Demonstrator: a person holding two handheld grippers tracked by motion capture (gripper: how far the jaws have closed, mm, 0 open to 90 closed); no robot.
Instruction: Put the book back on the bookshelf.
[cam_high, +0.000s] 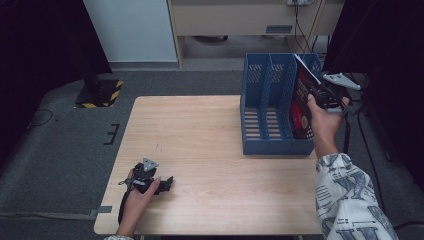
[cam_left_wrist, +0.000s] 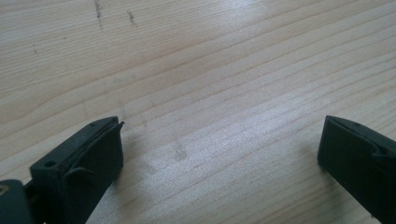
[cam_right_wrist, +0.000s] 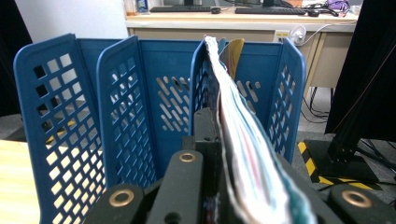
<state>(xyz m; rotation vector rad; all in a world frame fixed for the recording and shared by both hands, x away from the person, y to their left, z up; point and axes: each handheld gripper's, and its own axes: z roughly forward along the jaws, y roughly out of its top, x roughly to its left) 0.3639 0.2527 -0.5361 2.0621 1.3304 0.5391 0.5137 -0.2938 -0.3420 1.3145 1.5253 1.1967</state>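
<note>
Left tongs, high view: left gripper (cam_high: 167, 183) lies low on the wooden table (cam_high: 200, 140) near its front left corner, held by the left hand (cam_high: 137, 197), jaws pointing right across the bare wood.
Right tongs, high view: right gripper (cam_high: 314, 96) is raised at the right end of the blue file rack (cam_high: 272, 107), held by the right hand (cam_high: 325, 120); a patterned sleeve (cam_high: 350, 200) runs down to the bottom edge.
Magazine, high view: a dark magazine (cam_high: 302, 102) with red on its cover stands tilted in the rack's rightmost compartment, its top corner above the rack's rim, the right gripper at its right edge.
Rack, high view: it stands on the table's far right part, three compartments side by side; the other two look empty.

Left tongs, left gripper view: jaws wide apart, one black jaw at each lower corner, with bare wood grain between them and nothing held.
Table, left gripper view: pale wood with a few dark marks near the top.

Right tongs, right gripper view: jaws closed together on the magazine's (cam_right_wrist: 243, 154) edge, page edges running up and away between them.
Rack, right gripper view: blue perforated dividers (cam_right_wrist: 126, 112) rise ahead; the magazine sits in the compartment at the right, leaning toward the left divider of that slot.
Background, right gripper view: a desk (cam_right_wrist: 233, 23) with keyboards behind the rack.
</note>
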